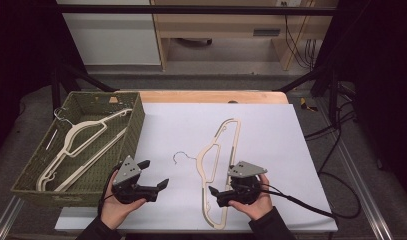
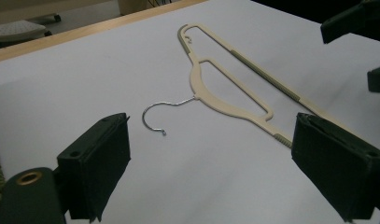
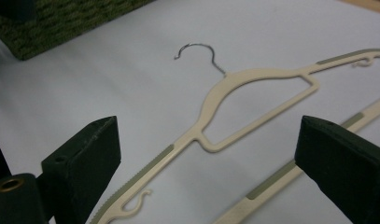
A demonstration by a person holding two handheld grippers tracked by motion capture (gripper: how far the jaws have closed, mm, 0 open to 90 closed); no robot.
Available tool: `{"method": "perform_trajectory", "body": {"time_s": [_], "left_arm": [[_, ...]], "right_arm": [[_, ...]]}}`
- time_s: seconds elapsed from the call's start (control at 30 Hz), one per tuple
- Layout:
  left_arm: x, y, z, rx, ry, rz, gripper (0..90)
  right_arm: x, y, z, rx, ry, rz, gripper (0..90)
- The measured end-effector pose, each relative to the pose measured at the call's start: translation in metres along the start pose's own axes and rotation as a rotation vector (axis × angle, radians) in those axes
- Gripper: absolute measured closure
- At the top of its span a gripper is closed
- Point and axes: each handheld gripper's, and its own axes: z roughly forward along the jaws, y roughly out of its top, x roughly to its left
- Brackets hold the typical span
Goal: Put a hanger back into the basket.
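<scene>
A cream plastic hanger [image 1: 218, 155] with a metal hook [image 1: 180, 156] lies flat on the white sheet [image 1: 271, 130], its hook pointing left. My left gripper [image 1: 153, 174] is open and holds nothing, hovering left of the hanger. Through its jaws I see the hanger [image 2: 225, 100] and hook [image 2: 152, 116] ahead of the left gripper [image 2: 211, 135]. My right gripper [image 1: 216, 196] is open beside the hanger's near end. In the right gripper view, the hanger [image 3: 253, 77] lies between and beyond the wide-spread jaws of the right gripper [image 3: 208, 135].
A green woven basket [image 1: 136, 125] stands at the left edge of the sheet with another cream hanger [image 1: 86, 140] inside; its corner [image 3: 61, 23] appears in the right gripper view. A bare wooden table edge [image 1: 211, 96] runs behind the sheet. Cables trail off to the right.
</scene>
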Motion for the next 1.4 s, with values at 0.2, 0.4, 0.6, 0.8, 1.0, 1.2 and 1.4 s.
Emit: {"method": "perform_trajectory", "body": {"time_s": [0.2, 0.4, 0.6, 0.8, 1.0, 1.2, 1.4], "left_arm": [[0.001, -0.002, -0.002, -0.005, 0.011, -0.009, 11.6], [0.002, -0.002, -0.002, -0.013, 0.017, -0.013, 11.7], [0.004, -0.002, -0.004, -0.017, 0.023, -0.018, 12.0], [0.004, -0.003, -0.005, -0.015, 0.031, -0.017, 12.2], [0.005, -0.004, -0.003, -0.009, 0.034, -0.023, 12.3], [0.003, -0.004, -0.003, -0.006, 0.035, -0.016, 12.5], [0.003, -0.005, -0.003, -0.001, 0.033, -0.015, 12.5]], "right_arm": [[0.015, -0.007, 0.029, 0.1, 0.004, -0.01, 19.0], [0.029, -0.015, 0.053, 0.175, -0.014, -0.032, 28.6], [0.034, -0.02, 0.065, 0.237, -0.018, -0.032, 42.8], [0.039, -0.019, 0.063, 0.262, -0.037, -0.015, 55.3], [0.038, -0.017, 0.061, 0.292, -0.06, 0.037, 69.6], [0.037, -0.016, 0.055, 0.323, -0.062, 0.089, 73.8], [0.032, -0.02, 0.046, 0.351, -0.074, 0.138, 75.1]]}}
